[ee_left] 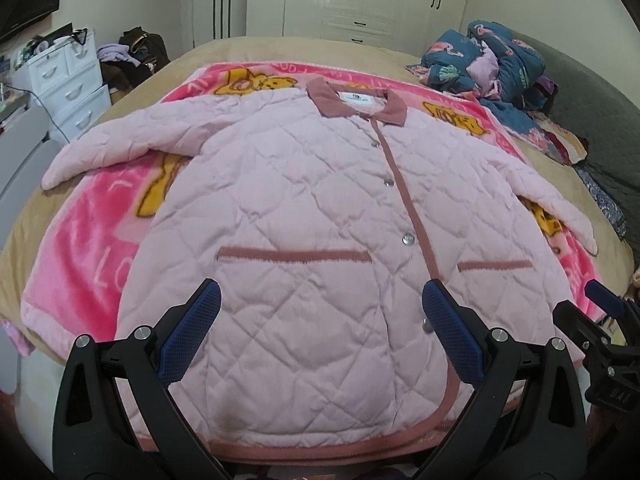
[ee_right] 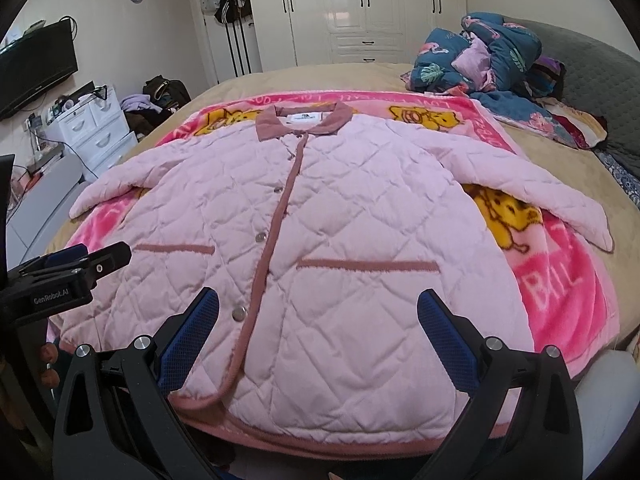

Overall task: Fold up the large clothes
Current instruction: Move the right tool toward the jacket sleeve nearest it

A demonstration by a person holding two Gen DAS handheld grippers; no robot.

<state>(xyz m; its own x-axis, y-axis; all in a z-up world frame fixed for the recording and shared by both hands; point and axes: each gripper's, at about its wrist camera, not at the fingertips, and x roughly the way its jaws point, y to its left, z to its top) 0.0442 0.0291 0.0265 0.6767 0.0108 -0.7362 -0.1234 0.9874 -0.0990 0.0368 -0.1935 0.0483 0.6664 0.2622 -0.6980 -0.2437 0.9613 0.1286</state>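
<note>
Jacket (ee_left: 320, 216) lies flat, front up, on the blanket (ee_left: 80, 264) on the bed (ee_right: 560, 152). It looks soft, puffy and light. I hold left gripper (ee_left: 320, 336) and right gripper (ee_right: 318, 332) released above the hem (ee_right: 320, 444); I'd pinch a sleeve cuff (ee_right: 596, 228) first.

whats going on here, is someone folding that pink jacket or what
A person holds a two-finger gripper in each hand above the near hem of a pink quilted jacket. It lies flat, buttoned, with both sleeves spread out, on a pink cartoon blanket over the bed. The left gripper and right gripper are both open and hold nothing. No fold has been made yet.
</note>
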